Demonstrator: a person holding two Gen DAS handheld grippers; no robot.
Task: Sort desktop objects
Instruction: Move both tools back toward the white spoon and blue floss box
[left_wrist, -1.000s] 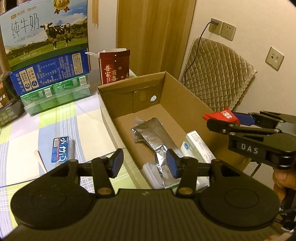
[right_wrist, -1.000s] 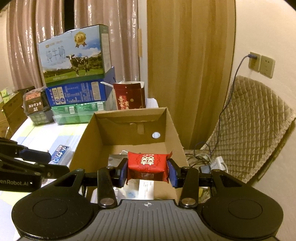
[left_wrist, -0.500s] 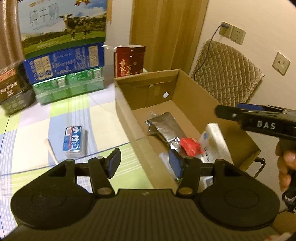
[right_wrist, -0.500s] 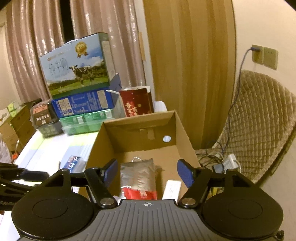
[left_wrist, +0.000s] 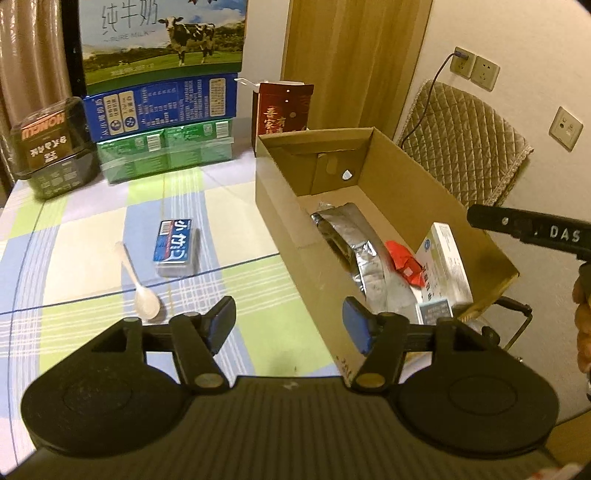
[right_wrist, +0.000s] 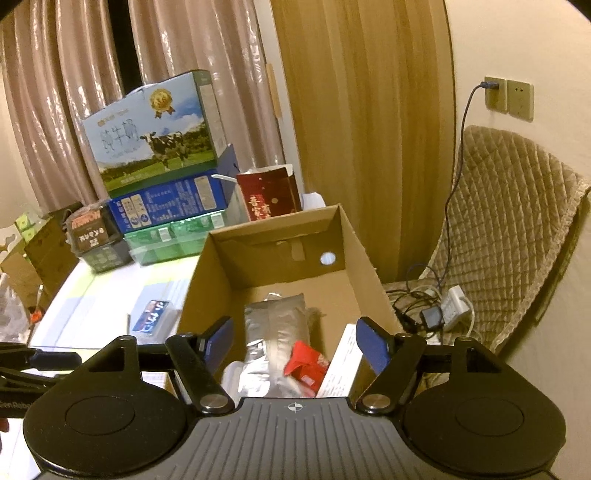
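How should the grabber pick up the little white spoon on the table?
Grip the spoon by its thin handle, probably near the middle, coming straight down from above with the open left gripper. It lies flat on the table, bowl towards the camera, so the sides of the handle are the only narrow part the fingers can close across. The blue packet lies close beside it, so keep clear.

In front of me the open cardboard box (left_wrist: 402, 192) holds a crumpled silver foil pouch (left_wrist: 351, 247) lying lengthwise, a small red packet (left_wrist: 406, 262) tilted beside it, and a white carton (left_wrist: 445, 262) leaning against the right wall. On the checked tablecloth (left_wrist: 92, 236) left of the box lie a blue-and-white pack (left_wrist: 173, 245), flat, and a pale plastic spoon (left_wrist: 138, 284) near it, bowl toward me.
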